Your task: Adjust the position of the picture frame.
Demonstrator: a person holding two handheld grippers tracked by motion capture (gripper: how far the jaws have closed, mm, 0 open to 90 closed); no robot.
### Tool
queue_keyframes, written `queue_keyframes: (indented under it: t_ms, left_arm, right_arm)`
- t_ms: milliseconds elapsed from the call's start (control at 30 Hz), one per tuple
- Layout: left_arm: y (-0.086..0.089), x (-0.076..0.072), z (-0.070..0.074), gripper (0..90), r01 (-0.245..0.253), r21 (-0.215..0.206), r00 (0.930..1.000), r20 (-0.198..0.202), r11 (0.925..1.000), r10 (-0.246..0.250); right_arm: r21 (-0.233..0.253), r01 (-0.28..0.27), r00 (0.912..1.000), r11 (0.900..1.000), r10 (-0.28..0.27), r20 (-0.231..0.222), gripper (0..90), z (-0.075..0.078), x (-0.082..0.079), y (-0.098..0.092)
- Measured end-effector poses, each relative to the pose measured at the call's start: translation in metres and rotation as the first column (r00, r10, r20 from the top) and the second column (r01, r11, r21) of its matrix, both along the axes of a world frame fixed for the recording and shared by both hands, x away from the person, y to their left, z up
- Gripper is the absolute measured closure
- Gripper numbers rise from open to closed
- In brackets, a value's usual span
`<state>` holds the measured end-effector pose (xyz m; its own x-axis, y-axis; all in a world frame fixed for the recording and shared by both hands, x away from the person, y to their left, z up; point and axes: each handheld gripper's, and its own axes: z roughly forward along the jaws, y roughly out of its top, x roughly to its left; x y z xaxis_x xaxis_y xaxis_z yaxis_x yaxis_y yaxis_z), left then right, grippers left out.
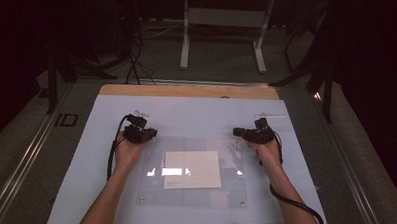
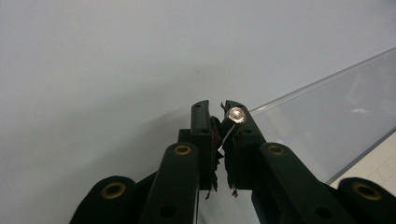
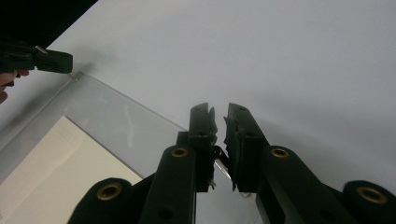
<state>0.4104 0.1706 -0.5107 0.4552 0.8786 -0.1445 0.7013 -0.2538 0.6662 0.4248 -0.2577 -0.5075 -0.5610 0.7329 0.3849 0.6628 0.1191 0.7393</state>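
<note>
Left hand-held gripper (image 2: 218, 112) grips a small silver screw (image 2: 236, 114) at the clear acrylic sheet's (image 2: 336, 116) corner, frame centre. Right hand-held gripper (image 3: 219, 114): jaws narrow, holding nothing visible.

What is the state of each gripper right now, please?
Left gripper: jaws nearly closed on a small silver screw.
Right gripper: jaws nearly closed at the clear sheet's corner; a grip cannot be told.

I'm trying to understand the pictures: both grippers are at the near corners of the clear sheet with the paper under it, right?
Not quite. The left gripper and right gripper are at the far corners of the clear sheet, as the high view shows. The paper does lie under it.
</note>
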Motion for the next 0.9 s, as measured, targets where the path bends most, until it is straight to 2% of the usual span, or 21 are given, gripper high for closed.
queue_keyframes:
  t_ms: [200,367,433,467,567,700,800,900]
  left_arm:
    - [0.001,-0.006,0.000,83.3,-0.018,0.009,0.9998,0.000,0.9998,0.018]
    - [0.002,-0.008,-0.001,82.7,-0.026,-0.004,0.9996,0.005,0.9997,0.026]
    - [0.004,-0.008,-0.002,81.2,-0.027,-0.024,0.9996,0.008,0.9993,0.027]
    - [0.007,-0.009,-0.003,80.3,-0.022,-0.054,0.9997,0.008,0.9983,0.023]
    - [0.009,-0.010,-0.005,77.6,-0.021,-0.070,0.9997,0.012,0.9973,0.022]
    - [0.013,-0.012,-0.007,75.3,-0.017,-0.071,0.9996,0.020,0.9973,0.019]
    - [0.014,-0.014,-0.008,74.4,-0.024,-0.082,0.9992,0.029,0.9963,0.027]
    - [0.015,-0.016,-0.008,63.0,-0.021,-0.091,0.9987,0.045,0.9956,0.026]
  right_arm:
    - [-0.007,-0.003,1.0000,1.000,0.003,0.005,80.9,0.000,0.000,0.004]
    - [-0.026,-0.012,0.9999,1.000,0.012,0.012,80.7,0.001,0.000,0.005]
    - [-0.029,-0.011,0.9998,0.999,0.012,0.015,77.4,0.001,0.000,0.004]
    - [-0.035,-0.007,0.9997,0.999,0.008,0.023,75.1,0.001,-0.001,0.004]
    - [-0.028,0.001,0.9994,1.000,0.000,0.034,74.0,0.001,-0.003,0.002]
    - [-0.022,0.013,0.9966,1.000,-0.012,0.082,66.7,0.003,-0.012,-0.005]
    - [-0.021,0.016,0.9954,1.000,-0.014,0.095,63.9,0.005,-0.016,-0.007]
    - [-0.030,0.021,0.9906,0.999,-0.017,0.136,58.5,0.008,-0.025,-0.012]
